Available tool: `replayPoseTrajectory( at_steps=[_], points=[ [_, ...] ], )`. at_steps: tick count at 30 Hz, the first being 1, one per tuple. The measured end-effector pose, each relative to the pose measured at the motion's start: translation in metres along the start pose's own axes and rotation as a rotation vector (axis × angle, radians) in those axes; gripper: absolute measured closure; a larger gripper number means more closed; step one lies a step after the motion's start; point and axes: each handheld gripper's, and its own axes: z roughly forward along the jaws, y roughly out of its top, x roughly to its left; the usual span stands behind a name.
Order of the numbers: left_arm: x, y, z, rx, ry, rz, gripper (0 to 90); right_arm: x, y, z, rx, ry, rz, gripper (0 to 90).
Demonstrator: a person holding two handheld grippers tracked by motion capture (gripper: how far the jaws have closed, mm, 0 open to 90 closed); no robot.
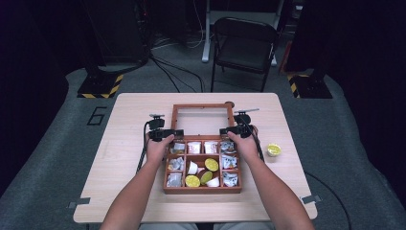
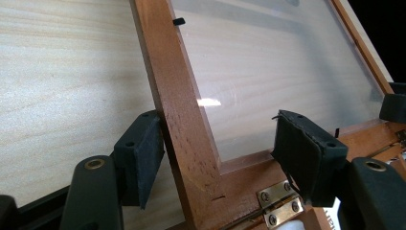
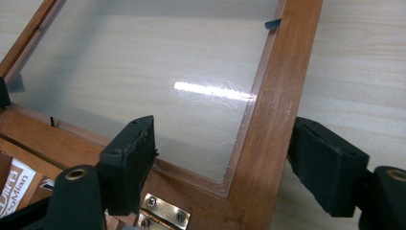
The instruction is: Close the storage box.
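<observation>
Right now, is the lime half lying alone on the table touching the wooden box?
Apart. The high view shows a strip of bare table between the lime half and the right wall of the wooden box.

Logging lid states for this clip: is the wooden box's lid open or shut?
Open. The glass-paned lid lies folded back flat on the table behind the box, leaving its compartments uncovered.

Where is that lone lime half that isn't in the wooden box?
In the high view the loose lime half lies on the table, to the right of the wooden box, just beyond the person's right hand.
</observation>
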Motion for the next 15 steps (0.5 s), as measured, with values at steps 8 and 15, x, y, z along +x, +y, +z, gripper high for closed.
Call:
replayPoseTrajectory(
  at_steps=[8,15],
  points=[
    [-0.003,0.003,-0.01,-0.05,-0.016,0.03,37.7,0.004,0.002,-0.013,-0.053,-0.017,-0.023,32.9],
    [-0.011,0.006,-0.027,-0.074,-0.029,0.079,39.7,0.011,0.003,-0.035,-0.117,-0.005,-0.055,35.2]
  ],
)
